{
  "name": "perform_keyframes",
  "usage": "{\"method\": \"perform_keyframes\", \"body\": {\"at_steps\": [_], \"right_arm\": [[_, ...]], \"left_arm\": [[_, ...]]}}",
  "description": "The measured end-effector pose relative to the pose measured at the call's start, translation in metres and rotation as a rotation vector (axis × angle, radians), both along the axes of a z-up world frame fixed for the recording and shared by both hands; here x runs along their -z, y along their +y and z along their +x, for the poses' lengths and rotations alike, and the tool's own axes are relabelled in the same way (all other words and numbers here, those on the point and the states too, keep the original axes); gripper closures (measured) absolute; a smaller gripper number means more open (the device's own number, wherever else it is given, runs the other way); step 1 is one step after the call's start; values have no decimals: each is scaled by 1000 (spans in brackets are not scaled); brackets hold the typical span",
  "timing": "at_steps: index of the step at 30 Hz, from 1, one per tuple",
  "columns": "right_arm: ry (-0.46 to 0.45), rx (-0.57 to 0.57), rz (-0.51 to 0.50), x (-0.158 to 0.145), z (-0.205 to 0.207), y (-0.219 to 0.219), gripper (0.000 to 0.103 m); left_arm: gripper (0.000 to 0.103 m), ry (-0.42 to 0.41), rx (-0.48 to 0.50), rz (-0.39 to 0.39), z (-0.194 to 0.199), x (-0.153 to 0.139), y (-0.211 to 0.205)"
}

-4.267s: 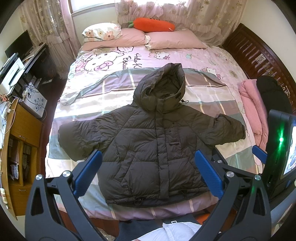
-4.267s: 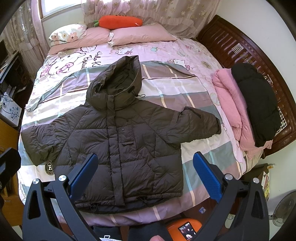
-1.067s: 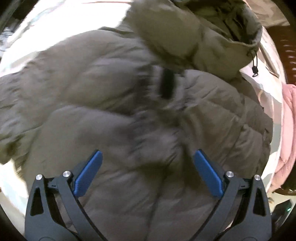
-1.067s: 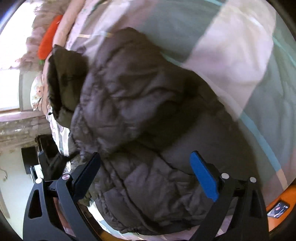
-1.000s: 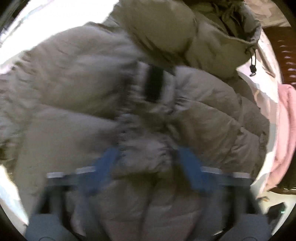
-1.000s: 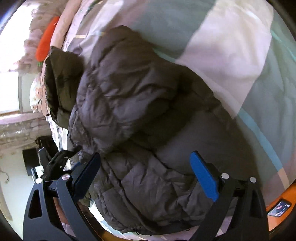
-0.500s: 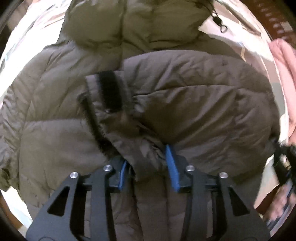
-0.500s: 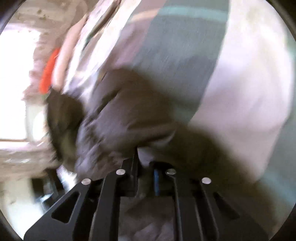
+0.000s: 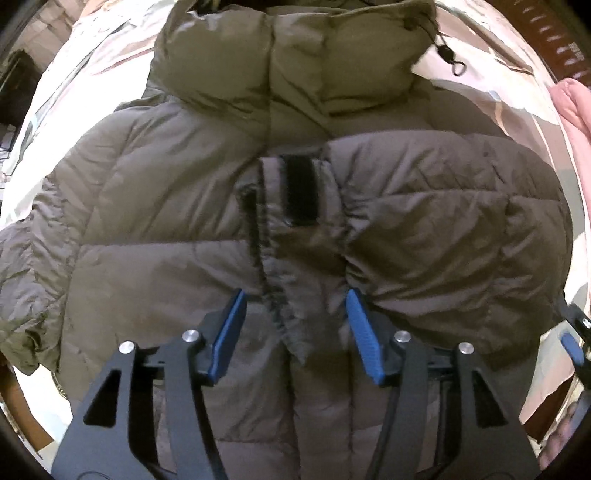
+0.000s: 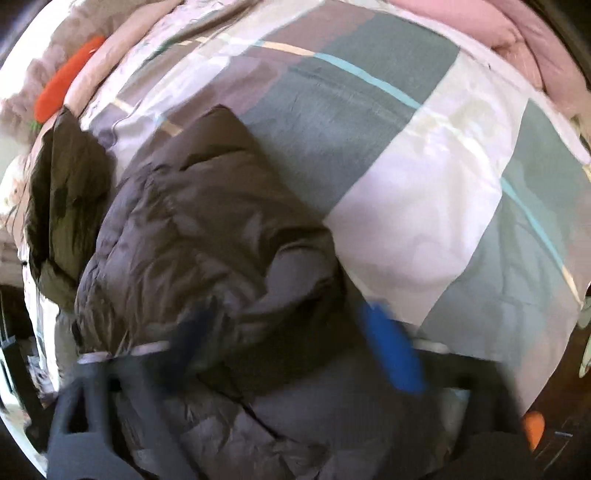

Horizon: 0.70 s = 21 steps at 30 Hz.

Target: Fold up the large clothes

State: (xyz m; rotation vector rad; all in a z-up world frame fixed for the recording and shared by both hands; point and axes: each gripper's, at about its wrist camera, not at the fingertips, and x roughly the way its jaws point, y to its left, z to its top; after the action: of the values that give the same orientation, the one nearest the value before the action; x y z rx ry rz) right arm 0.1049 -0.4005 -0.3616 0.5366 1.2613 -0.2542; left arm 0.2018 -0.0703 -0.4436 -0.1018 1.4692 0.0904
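A dark olive hooded puffer jacket [image 9: 155, 206] lies on the bed. Its right sleeve [image 9: 436, 221] is folded across the chest, with the cuff [image 9: 295, 192] at the middle. My left gripper [image 9: 295, 317] hovers just below the cuff, jaws partly open with fabric between them but not pinched. In the right wrist view the jacket [image 10: 192, 236] fills the lower left, hood [image 10: 62, 173] at far left. My right gripper [image 10: 295, 339] is blurred by motion, jaws apart, over the folded sleeve.
The striped bedspread [image 10: 424, 177] spreads to the right of the jacket. Pink clothes [image 10: 517, 33] lie at the bed's far right edge, also in the left wrist view [image 9: 572, 122]. An orange carrot pillow [image 10: 66, 81] lies by the pillows. The wooden headboard [image 9: 554, 33] is at top right.
Both grippers had closed on the sleeve half a second ago; now both have opened. The sleeve now rests folded across the chest. The right gripper is still moving.
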Motion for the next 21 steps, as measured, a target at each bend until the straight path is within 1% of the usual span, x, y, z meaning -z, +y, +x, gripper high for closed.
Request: {"method": "perform_keyframes", "body": {"at_steps": [1, 2, 3, 5, 6, 7, 8, 9, 10, 11, 12, 13, 14, 16, 17, 18, 19, 20, 21], "right_arm": [[-13, -5, 16, -1, 1, 4, 9], [-21, 8, 62, 1, 4, 7, 9], [-39, 32, 136, 5, 6, 7, 9], [-95, 130, 324, 19, 13, 6, 9], [-110, 172, 351, 23, 16, 8, 9], [-116, 189, 351, 25, 18, 10, 10], [-122, 193, 332, 28, 21, 15, 35], [-116, 172, 291, 28, 25, 23, 69], [-116, 157, 283, 28, 25, 27, 74], [-133, 152, 299, 26, 23, 30, 77], [-148, 147, 302, 24, 21, 32, 78], [-151, 135, 291, 24, 22, 34, 78], [-151, 119, 285, 24, 22, 35, 78], [-124, 82, 303, 32, 25, 33, 73], [-111, 72, 310, 34, 25, 33, 65], [-88, 58, 312, 38, 28, 31, 62], [-84, 49, 304, 39, 31, 34, 62], [-78, 30, 283, 40, 35, 37, 62], [-64, -4, 238, 40, 40, 41, 60]], "left_arm": [[45, 4, -7, -7, 1, -1, 4], [41, 8, -14, -22, 5, 0, 7], [34, 12, -19, -33, 10, 1, 10], [27, 13, -23, -47, 19, 1, 14], [27, 14, -24, -64, 24, 2, 15], [27, 12, -22, -79, 28, 3, 13], [39, -2, -5, -102, 32, 4, 6], [74, -13, 18, -108, 30, 3, 5], [86, -12, 57, -85, 33, 4, -5], [92, -13, 88, -58, 36, 6, -14], [97, -30, 109, -20, 38, 4, -23], [98, -36, 117, 6, 40, 3, -27], [98, -40, 116, 53, 46, 3, -29], [98, -46, 75, 99, 55, 2, -25], [98, -39, 15, 103, 64, 2, -12], [98, -33, -19, 101, 68, 1, -4], [98, -26, -43, 103, 72, 2, 2], [99, -22, -53, 152, 77, 3, 6], [99, -22, -47, 186, 73, 3, 8]]}}
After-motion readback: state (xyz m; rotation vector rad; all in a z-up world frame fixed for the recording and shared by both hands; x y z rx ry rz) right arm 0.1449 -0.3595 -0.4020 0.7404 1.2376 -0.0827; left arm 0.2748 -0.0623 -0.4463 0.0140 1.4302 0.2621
